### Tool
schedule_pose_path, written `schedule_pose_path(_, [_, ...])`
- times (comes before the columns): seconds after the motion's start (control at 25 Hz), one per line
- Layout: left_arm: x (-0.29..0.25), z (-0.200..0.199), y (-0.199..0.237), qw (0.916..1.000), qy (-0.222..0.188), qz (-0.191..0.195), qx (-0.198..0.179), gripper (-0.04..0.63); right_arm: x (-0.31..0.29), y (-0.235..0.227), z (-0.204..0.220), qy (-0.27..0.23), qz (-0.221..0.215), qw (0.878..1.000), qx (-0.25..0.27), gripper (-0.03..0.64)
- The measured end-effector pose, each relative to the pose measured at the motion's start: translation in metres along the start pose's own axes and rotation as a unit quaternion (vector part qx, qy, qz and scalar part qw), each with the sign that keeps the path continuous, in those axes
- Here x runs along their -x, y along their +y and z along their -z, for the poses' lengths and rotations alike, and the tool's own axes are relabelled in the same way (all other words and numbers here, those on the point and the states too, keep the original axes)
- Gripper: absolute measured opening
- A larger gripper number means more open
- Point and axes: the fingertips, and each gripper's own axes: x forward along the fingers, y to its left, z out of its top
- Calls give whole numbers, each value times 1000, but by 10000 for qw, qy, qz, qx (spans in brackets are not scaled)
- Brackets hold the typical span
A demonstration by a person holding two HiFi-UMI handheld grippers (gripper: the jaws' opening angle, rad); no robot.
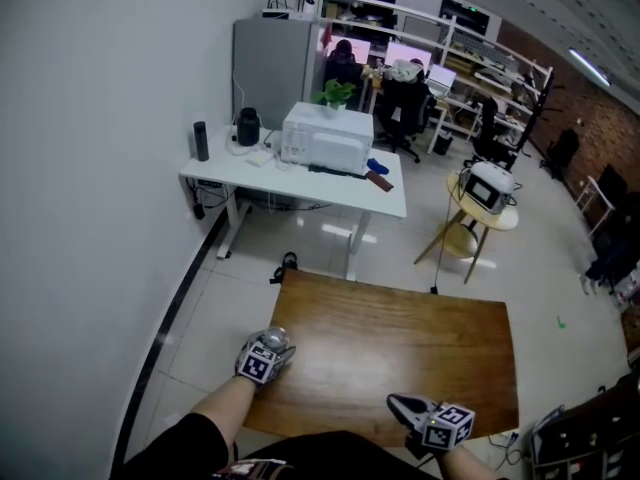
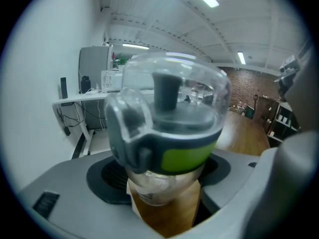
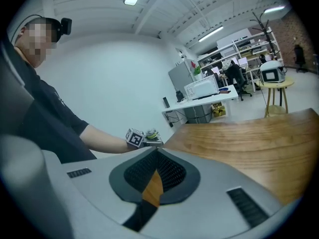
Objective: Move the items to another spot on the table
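A clear bottle (image 1: 276,340) with a grey and green lid (image 2: 169,128) stands upright between the jaws of my left gripper (image 1: 264,359), which is shut on it at the near left corner of the wooden table (image 1: 400,338). In the left gripper view the bottle's clear body (image 2: 159,188) fills the gap between the two jaws. My right gripper (image 1: 404,407) hovers over the table's near edge, its jaws shut with nothing in them; its tips (image 3: 156,152) meet. The right gripper view shows the left gripper (image 3: 142,139) with the bottle (image 3: 151,133) at the table's corner.
Beyond the table stands a white desk (image 1: 300,180) with a white appliance (image 1: 327,136), a dark jug and a bottle. A round stool (image 1: 482,218) carries a small monitor at the right. A white wall (image 1: 90,218) runs along the left. Office chairs and shelves stand further back.
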Motion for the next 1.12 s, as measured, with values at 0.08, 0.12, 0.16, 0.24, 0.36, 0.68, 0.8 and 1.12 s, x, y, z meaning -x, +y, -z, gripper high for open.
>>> schedule_pose_path(0.08, [-5,1,3,10000,-40,11,-39,368,7,-2,-1,-107,101,9999,-61,2])
schedule_pose_path(0.12, [-6,2,4,10000,-60,26,-1,368,11,-1,-1,-139,148,9998,-71,2])
schedule_pose_path(0.16, [-8,2,4,9999,-75,56,66,370,14,-2,1,-148,187,9997,-91,2])
schedule_pose_path(0.24, [-10,1,-1,9996,-62,183,219,371,19,-4,4,-160,279,9994,-109,2])
schedule_pose_path(0.36, [-8,-2,-12,9983,-59,442,367,445,23,-5,0,-237,392,9989,-97,2])
schedule_pose_path(0.68, [31,19,-7,9967,-193,122,778,457,28,-16,6,-162,163,9997,-17,2])
schedule_pose_path(0.8, [57,34,-28,9939,-259,202,1055,457,40,-21,-6,-344,-12,9994,85,2])
schedule_pose_path(1.12, [121,1,-203,9725,-1201,1171,1613,202,151,-73,-3,-539,-334,9971,416,2])
